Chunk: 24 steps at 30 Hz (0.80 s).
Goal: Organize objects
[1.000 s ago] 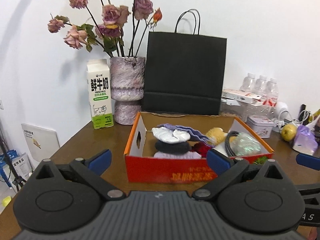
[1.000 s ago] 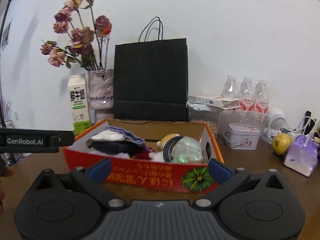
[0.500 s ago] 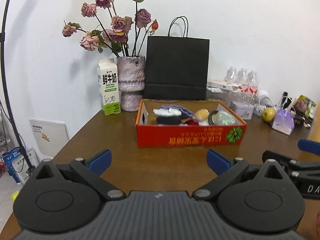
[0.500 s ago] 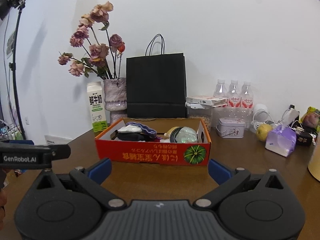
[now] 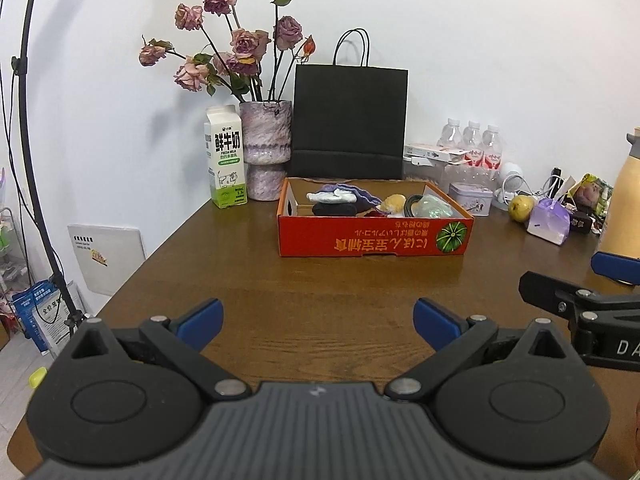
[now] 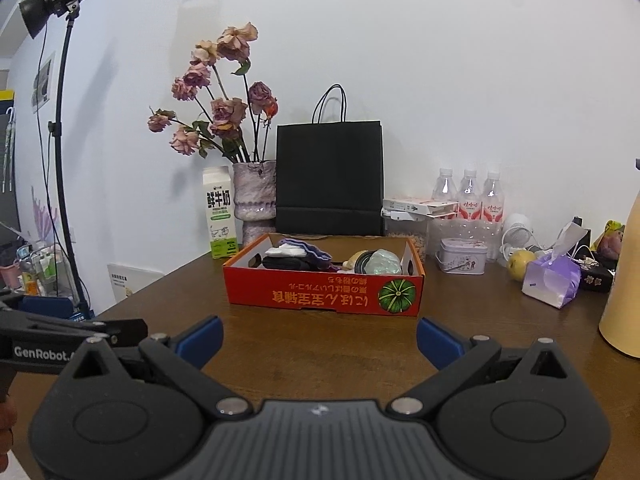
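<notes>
Holding both claws back from the work, low at the near edge of the dark brown wooden table (image 5: 320, 280). My left gripper (image 5: 318, 320) has its blue-tipped fingers spread wide with nothing between them; my right gripper (image 6: 320, 338) the same, spread and empty.

Task's thing: shallow orange-red cardboard box (image 5: 374, 240) with a printed green pumpkin on its front wall, sitting mid-frame in both wrist views, well apart from either claw. It holds a loose pile: rolled white and black socks (image 5: 334, 203), a purple knitted cloth (image 5: 360, 194), something yellow, a glittery pale green ball (image 5: 436, 208). Box's long axis runs left to right across the frame, front wall square to me.

Key relation: box lies straight ahead of both claws, slightly right of centre in the left view, near centre in the right view. Neither hand looks clearly nearer. Bare tabletop between claws and box.

Behind the box: black paper bag (image 5: 350, 124), mottled purple vase of dried roses (image 5: 266, 148), white-and-green milk carton (image 5: 224, 158).

Change from a second ago: box then filled the lower middle of both views, claws almost at its front wall. Now it sits small and far off; both claws have pulled straight back, fingers unchanged in spread.
</notes>
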Each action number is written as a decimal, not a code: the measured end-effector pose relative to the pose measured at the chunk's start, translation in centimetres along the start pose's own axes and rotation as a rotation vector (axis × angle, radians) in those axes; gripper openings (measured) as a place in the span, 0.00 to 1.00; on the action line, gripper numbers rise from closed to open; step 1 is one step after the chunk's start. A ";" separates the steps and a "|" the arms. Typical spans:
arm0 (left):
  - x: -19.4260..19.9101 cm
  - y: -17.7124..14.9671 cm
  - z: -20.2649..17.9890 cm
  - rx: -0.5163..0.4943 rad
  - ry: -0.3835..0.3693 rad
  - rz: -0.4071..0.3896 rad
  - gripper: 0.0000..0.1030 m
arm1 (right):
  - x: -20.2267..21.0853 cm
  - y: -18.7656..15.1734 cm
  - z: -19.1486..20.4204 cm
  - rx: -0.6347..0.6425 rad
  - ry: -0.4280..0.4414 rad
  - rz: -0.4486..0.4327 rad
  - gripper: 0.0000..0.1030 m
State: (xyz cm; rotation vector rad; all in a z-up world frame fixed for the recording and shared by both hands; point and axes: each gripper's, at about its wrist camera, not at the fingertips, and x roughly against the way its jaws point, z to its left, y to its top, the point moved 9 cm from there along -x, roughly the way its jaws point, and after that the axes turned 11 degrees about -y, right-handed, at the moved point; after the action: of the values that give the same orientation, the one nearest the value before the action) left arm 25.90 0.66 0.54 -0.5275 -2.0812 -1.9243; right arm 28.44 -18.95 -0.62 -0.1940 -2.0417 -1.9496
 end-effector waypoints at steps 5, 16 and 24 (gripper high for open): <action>0.3 -0.3 -0.2 -0.003 0.005 0.007 1.00 | 0.5 -0.3 0.0 0.003 0.003 0.004 1.00; 0.5 -0.6 -0.5 -0.003 0.011 0.015 1.00 | 0.9 -0.3 0.0 0.000 0.005 0.004 1.00; 0.5 -0.7 -0.4 0.003 0.011 0.022 1.00 | 1.0 -0.4 0.0 -0.002 0.006 0.004 1.00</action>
State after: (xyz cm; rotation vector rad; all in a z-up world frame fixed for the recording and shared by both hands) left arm 25.07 0.25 0.14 -0.5352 -2.0627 -1.9080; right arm 27.40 -19.10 -0.70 -0.1918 -2.0341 -1.9473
